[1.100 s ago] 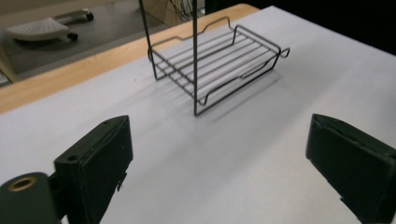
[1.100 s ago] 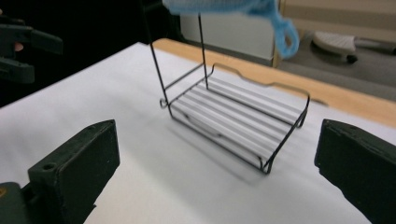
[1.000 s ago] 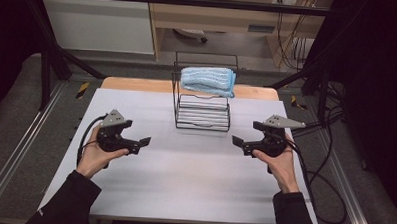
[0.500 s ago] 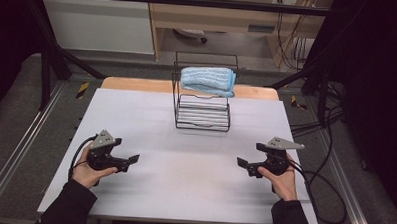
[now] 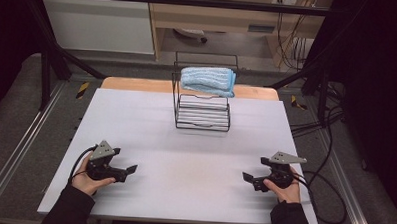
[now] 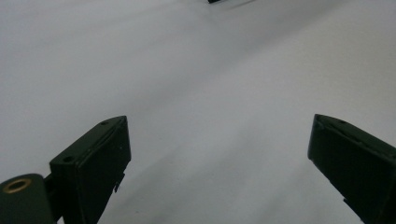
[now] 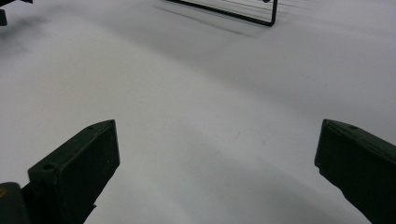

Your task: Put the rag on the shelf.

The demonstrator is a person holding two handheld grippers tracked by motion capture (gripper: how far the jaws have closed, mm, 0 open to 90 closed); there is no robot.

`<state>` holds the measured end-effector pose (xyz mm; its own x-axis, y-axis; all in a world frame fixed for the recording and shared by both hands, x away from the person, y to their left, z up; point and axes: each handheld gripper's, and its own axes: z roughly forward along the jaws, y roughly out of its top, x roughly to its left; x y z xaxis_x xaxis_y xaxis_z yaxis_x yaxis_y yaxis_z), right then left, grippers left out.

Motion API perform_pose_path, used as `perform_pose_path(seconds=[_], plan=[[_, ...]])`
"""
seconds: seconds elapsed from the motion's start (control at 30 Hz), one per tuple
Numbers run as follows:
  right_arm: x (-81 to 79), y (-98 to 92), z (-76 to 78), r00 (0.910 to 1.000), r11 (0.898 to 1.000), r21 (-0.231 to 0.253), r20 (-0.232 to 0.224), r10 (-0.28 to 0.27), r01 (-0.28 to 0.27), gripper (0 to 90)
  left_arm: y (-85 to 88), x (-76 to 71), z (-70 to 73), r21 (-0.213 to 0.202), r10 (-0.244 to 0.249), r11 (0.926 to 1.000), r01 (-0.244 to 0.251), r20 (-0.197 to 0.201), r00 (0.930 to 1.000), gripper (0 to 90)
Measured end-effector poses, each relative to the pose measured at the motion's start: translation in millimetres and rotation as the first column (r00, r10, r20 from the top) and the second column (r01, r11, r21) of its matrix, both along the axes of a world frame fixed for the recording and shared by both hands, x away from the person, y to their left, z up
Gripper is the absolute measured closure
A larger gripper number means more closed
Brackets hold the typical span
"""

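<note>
The white table (image 5: 185,141) has a broad bare area between the two grippers and forward to the black wire rack (image 5: 202,109), which stands at the far middle of the surface. A folded blue towel (image 5: 208,80) lies on the rack's top tier. A strip of wooden edge shows along the table's far side.

The left gripper (image 5: 129,169) is held low near the front left corner, jaws pointing toward the table centre. The left hand (image 5: 86,180) grips it from behind, dark sleeve entering from the bottom edge. The right gripper (image 5: 247,178) sits near the front right corner, jaws pointing inward, held by the right hand (image 5: 281,190). The two are well apart.

In each gripper view, the two black jaws stand wide apart with nothing but bare table surface between them (no object held).

The right gripper view cuts off the rack at the top edge; only a base corner shows. Cables trail off the table's right side.
</note>
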<state>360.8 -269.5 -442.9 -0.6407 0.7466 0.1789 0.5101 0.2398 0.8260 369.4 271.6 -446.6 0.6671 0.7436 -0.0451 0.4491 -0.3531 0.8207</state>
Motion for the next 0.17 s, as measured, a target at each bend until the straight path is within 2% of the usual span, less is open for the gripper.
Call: perform_pose_path(seconds=[0.17], plan=[[0.3, -1.0, 0.5, 1.0, 1.0, -0.009, 0.008, 0.0, 0.0, 0.8, -0.7, -0.7, -0.6, 0.006, -0.001, 1.0, 0.001, 0.001, 1.0, 6.0]])
